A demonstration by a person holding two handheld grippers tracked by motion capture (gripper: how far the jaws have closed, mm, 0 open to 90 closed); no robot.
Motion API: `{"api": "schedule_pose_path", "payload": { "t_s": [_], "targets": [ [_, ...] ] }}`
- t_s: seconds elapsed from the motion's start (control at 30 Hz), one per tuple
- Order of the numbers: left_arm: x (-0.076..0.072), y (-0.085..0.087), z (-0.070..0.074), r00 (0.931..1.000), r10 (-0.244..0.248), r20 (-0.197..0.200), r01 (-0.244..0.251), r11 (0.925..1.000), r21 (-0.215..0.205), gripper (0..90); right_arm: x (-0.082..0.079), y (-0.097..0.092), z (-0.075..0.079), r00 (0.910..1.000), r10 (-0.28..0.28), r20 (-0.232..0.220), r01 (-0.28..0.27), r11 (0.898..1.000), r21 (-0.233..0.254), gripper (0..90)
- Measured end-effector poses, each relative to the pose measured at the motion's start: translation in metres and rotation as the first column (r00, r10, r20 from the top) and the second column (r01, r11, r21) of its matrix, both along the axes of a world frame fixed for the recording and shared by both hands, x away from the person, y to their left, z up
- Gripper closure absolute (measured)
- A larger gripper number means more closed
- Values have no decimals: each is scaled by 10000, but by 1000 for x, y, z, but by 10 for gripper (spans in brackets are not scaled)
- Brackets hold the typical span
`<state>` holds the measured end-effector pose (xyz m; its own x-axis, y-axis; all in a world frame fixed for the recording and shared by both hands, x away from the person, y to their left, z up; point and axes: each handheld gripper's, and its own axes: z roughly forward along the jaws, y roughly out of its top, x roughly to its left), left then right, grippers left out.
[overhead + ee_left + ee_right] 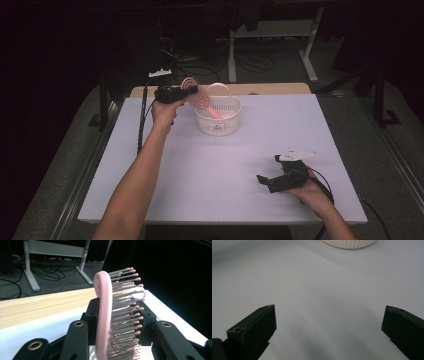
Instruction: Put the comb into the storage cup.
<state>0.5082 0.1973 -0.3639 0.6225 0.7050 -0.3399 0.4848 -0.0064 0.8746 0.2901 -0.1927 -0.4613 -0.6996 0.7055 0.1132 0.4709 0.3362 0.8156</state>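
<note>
Pink hairbrush (pixel 192 93), oval-headed, ringed with concentric grooves on its smooth plastic back, clamped at the head by the left gripper (pixel 186 91) and held tilted over the rim of a white basket (pixel 218 125), handle (pixel 214 111) slanting down into the basket. Seen edge-on in the left gripper view: hairbrush (pixel 103 315) a thin curved pink slab, rows of grey pins tipped with small pink beads bristling to one side, black matte jaws set against both faces, bolt heads of brass colour on the linkages. Basket round, ribbed and slotted in white plastic, with a thin hoop handle (pixel 220 89) raised at the back, set near the far middle of a pale, smooth table (pixel 210 190); strip of light wood grain along the table's far edge. Right gripper (pixel 267 181), black and angular, topped with a grey three-cornered plate, low over the near right of the table, well apart from the basket, jaws spread wide with nothing between them; blunt wedge-shaped tips above bare tabletop in the right gripper view, ribbed basket wall (pixel 349 243) at the top edge.
</note>
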Motion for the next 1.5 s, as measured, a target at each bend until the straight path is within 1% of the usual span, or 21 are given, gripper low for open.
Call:
{"api": "schedule_pose_path", "payload": {
  "t_s": [0.03, 0.1, 0.13, 0.23, 0.27, 0.5, 0.63, 0.77, 0.87, 1.1, 1.17, 1.3, 1.5],
  "targets": [
    [0, 0, 0, 10000, 45, -37, -45, 10000, 18, 598, 0, 0, 0, 10000, 2, 2, -2, 10000, -4, 0],
    [1, 2, -1, 9999, 134, -83, -134, 9999, 58, 536, 0, 0, 0, 10000, 6, -4, -6, 10000, -16, 0],
    [1, 3, -1, 9999, 126, -100, -126, 9999, 10, 517, 0, 0, 0, 10000, 2, -9, -2, 10000, -23, 0],
    [1, 4, 0, 9998, 181, -32, -181, 9998, 130, 442, 0, 0, 0, 10000, 4, -5, -4, 10000, -24, 0],
    [1, 4, 0, 9999, 165, 11, -165, 9998, 124, 401, 0, 0, 0, 10000, 3, -2, -3, 10000, -28, 0],
    [-2, 8, 6, 9995, 121, 289, -139, 9979, 639, 212, 0, 1, 0, 10000, 2, 2, -2, 10000, -35, 0],
    [-4, 12, 9, 9995, -28, 303, -2, 9953, 971, 147, 1, 0, -1, 10000, -5, -5, 5, 10000, -41, 0],
    [-7, 16, 12, 9991, -303, 289, 261, 9905, 1348, 97, 1, 0, -1, 10000, 33, -3, -33, 10000, -53, 0],
    [-10, 18, 14, 9985, -476, 281, 427, 9872, 1535, 68, 2, 0, -2, 10000, 63, -5, -63, 10000, -54, 0],
    [-23, 27, 22, 9962, -752, 434, 669, 9834, 1689, 31, 2, 1, -1, 9999, 92, 51, -92, 9999, -53, 0],
    [-28, 31, 23, 9947, -944, 397, 856, 9795, 1824, 24, 2, 1, 0, 9999, 86, 58, -86, 9999, -53, 0],
    [-37, 36, 23, 9925, -1145, 435, 1042, 9758, 1923, 19, 1, 2, 0, 9999, 84, 61, -83, 10000, -48, 0],
    [-54, 43, 21, 9868, -1553, 459, 1433, 9695, 1990, 19, 1, 2, 1, 10000, 58, 66, -58, 10000, -53, 0]
  ]
}}
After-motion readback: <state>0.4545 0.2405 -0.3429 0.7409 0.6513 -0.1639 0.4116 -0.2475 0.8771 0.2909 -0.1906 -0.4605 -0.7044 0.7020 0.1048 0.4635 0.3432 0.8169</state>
